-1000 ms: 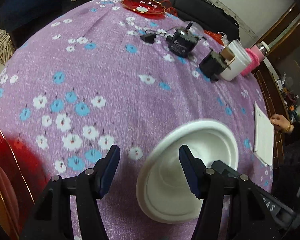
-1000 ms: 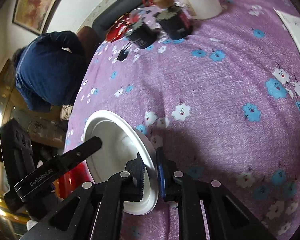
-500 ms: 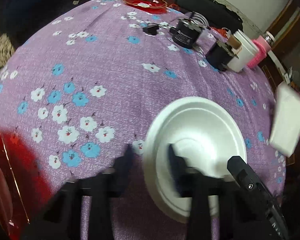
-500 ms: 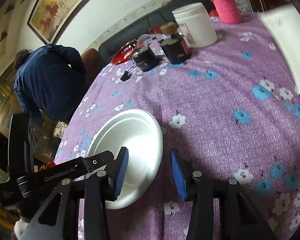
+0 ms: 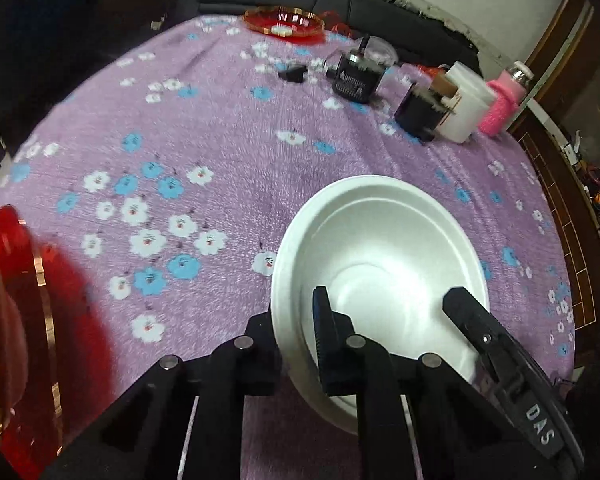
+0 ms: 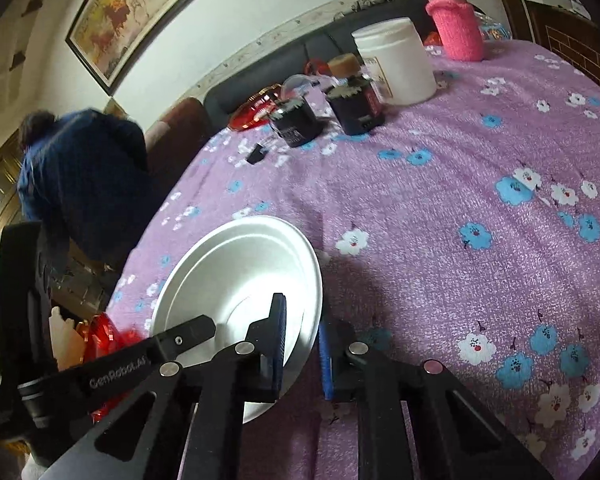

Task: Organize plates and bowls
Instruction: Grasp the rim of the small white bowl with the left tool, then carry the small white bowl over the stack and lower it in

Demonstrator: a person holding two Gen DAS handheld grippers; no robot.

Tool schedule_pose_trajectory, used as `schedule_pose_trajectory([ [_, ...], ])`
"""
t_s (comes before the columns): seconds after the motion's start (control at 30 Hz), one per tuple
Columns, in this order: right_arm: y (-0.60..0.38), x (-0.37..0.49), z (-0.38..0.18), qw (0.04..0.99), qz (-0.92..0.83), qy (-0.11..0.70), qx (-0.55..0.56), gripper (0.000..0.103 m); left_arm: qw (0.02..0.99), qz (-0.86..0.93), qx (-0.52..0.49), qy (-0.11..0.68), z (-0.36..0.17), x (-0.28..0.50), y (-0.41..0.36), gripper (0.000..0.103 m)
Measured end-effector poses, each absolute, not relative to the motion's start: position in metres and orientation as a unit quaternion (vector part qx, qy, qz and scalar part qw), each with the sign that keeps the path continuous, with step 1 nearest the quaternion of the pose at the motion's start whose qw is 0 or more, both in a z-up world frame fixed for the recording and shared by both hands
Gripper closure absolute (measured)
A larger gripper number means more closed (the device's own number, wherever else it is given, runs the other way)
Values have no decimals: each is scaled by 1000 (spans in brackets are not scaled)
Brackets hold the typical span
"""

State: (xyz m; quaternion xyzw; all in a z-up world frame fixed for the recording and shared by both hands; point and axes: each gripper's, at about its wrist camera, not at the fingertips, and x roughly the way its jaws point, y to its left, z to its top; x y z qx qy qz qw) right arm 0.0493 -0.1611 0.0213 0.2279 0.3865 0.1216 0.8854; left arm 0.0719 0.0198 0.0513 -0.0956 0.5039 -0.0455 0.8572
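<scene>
Left claw (image 5: pixel 296 328) pinched near rim of white bowl (image 5: pixel 384 240). Right claw (image 6: pixel 302 344) narrowly parted, straddled opposite rim (contact unclear). Bowl tilted over purple floral surface (image 6: pixel 440 208). Red plate (image 5: pixel 16 320) at left edge. Far back: white jar (image 6: pixel 396 60), pink bottle (image 6: pixel 454 28).
</scene>
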Motion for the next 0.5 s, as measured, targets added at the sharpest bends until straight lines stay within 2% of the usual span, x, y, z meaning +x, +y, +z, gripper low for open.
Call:
schedule_pose_trajectory([
  [0.5, -112, -9, 80, 896, 204, 314, 238, 87, 921, -31, -100, 374, 140, -18, 69, 90],
])
